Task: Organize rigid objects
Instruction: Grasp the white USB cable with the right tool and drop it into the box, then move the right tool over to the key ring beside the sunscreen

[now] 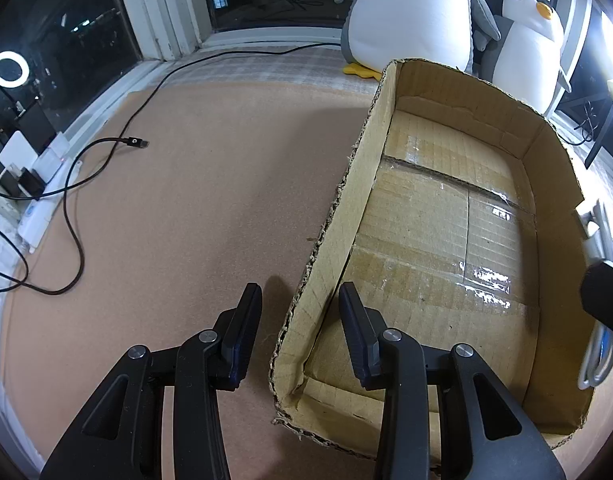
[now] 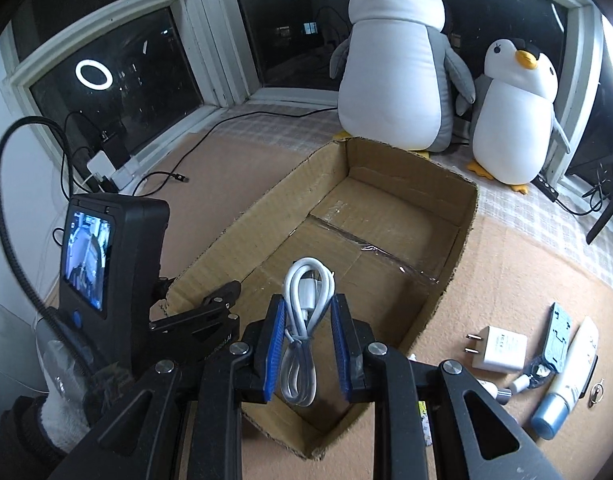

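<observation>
over the cardboard box (image 2: 386, 216), right tool (image 2: 306, 320) clamping a white cable (image 2: 304, 320); left tool (image 1: 300, 312) agape, no legible writing

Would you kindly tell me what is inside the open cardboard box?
Only the taped floor of the brown cardboard box shows; nothing lies there. The tongs hide its nearest strip.

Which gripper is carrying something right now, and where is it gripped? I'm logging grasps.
The right gripper pinches a coiled white USB cable across the bundle's middle. The left gripper is open, empty.
</observation>
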`<action>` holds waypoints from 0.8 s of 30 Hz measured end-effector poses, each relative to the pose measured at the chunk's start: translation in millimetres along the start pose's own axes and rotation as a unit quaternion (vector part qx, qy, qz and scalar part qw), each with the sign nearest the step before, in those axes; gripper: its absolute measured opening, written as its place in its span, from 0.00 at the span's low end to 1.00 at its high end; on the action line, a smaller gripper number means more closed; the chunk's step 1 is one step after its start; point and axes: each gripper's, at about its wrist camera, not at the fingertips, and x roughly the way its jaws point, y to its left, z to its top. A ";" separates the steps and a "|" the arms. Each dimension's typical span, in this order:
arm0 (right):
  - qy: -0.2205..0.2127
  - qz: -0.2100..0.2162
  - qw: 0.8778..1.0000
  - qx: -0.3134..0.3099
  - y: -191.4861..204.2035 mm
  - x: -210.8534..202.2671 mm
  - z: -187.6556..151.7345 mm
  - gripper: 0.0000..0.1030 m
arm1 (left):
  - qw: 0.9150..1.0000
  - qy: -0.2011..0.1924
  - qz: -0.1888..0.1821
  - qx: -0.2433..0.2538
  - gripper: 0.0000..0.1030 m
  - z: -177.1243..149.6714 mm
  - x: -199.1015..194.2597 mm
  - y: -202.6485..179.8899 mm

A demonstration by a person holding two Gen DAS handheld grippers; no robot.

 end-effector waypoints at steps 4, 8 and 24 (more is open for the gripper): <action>0.004 -0.002 1.000 -0.001 -1.8 4.7 0.1 0.20 | 1.000 0.000 0.002 0.000 0.36 0.0 0.3 -0.5; 0.001 -0.007 1.000 -0.002 -2.7 3.7 1.2 0.44 | 1.000 -0.001 0.003 0.001 0.36 -0.1 0.3 -0.7; -0.020 -0.015 1.000 0.017 -21.6 -16.9 -0.5 0.59 | 1.000 -0.001 0.007 0.003 0.36 -0.3 0.0 -2.0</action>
